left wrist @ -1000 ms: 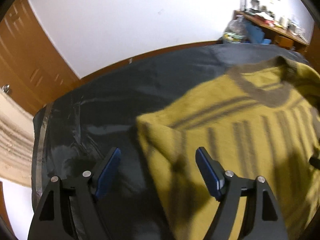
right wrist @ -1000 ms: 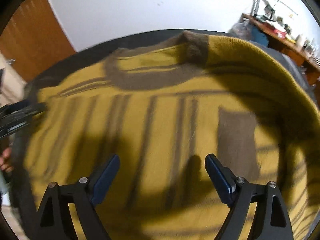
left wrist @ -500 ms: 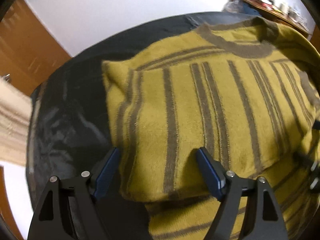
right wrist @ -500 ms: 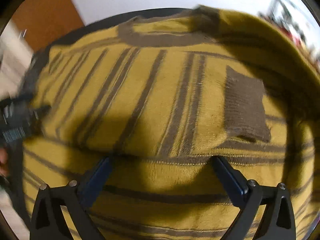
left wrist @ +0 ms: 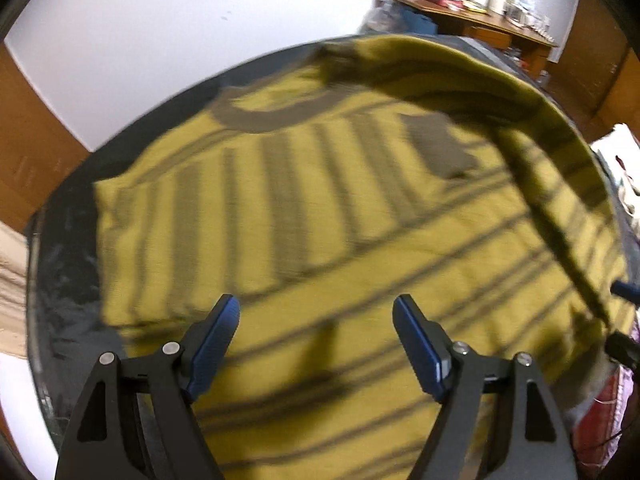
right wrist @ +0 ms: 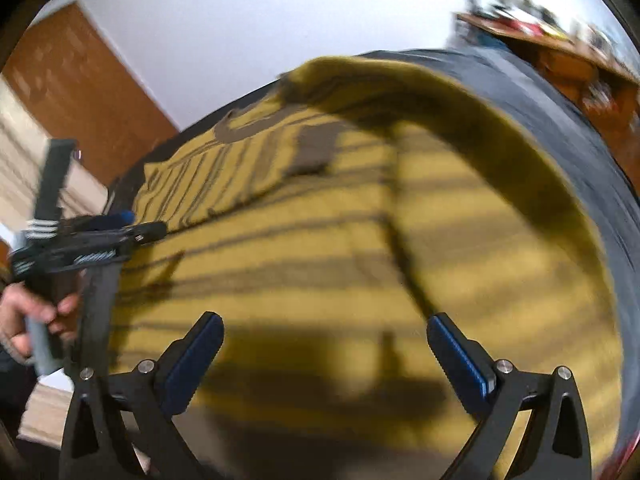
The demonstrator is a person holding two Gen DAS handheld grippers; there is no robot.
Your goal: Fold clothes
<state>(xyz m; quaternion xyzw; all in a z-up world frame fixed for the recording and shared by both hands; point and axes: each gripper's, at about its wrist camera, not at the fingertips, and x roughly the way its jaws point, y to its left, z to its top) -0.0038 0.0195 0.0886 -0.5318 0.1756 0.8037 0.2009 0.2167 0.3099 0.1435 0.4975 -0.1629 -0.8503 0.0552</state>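
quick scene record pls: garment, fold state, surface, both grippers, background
garment: mustard-yellow knit sweater with grey-brown stripes, grey collar, grey chest pocket
fold state: partly folded; a sleeve lies across its right side
surface: dark grey sheet
left gripper: open, empty, above the sweater
right gripper: open, empty, above the sweater
background: white wall, cluttered wooden desk
image quality: motion blur in both views
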